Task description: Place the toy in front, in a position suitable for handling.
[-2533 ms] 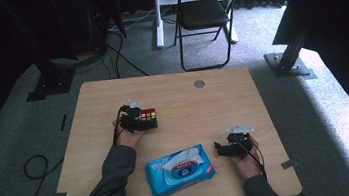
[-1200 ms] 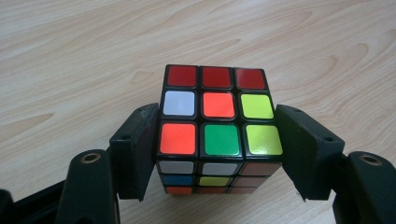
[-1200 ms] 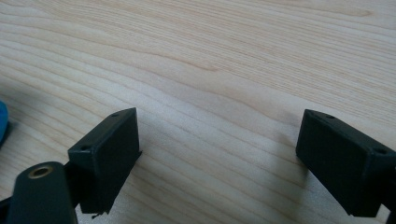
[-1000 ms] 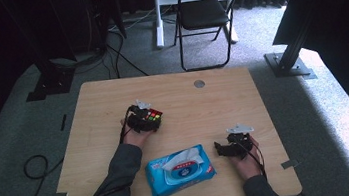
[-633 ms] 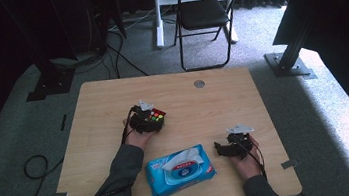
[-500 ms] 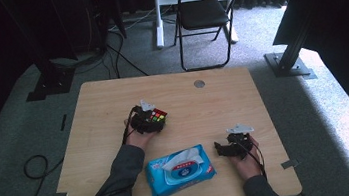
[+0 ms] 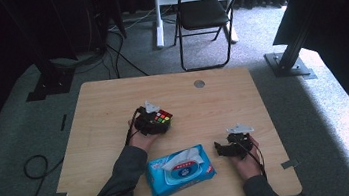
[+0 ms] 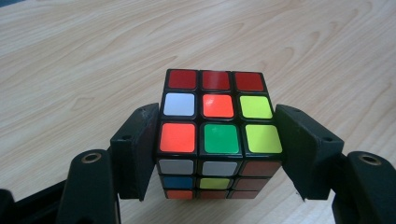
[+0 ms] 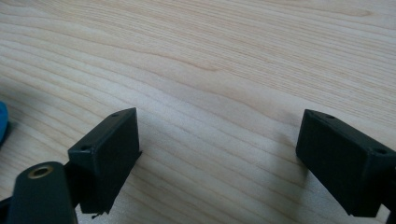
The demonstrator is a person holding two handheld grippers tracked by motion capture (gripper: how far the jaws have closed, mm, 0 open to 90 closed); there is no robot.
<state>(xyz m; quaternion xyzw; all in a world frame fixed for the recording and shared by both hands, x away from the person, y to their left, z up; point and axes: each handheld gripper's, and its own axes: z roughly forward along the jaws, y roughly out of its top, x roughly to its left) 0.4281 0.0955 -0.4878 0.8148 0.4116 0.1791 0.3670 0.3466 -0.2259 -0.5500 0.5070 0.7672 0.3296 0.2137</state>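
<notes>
Found the puzzle cube (image 8: 217, 135) clamped between the pads of the left gripper (image 8: 217, 140), red-topped face up, sides pressed flush against both black jaws. Placed it near the middle of the table (image 7: 112, 100), a little left of centre, just above the wood; could not tell whether lifted clear or resting.

Compared with the earlier high views: logged a short shift of cube and left hand to the right and slightly toward the person's side. Saw no change in jaw spread over that stretch. Read this as a carry under way, grip secure, release not yet begun.

Noted the wipes pack (image 7: 180, 170) flat at the near edge, between the two forearms, apart from the cube. Judged it a likely neighbour for the set-down, not a certain one.

Recorded the right gripper (image 9: 219, 154) idle on the near right of the table, jaws spread wide over bare wood, nothing between them, unmoved. Spotted a folding chair (image 7: 205, 13) beyond the far edge.
</notes>
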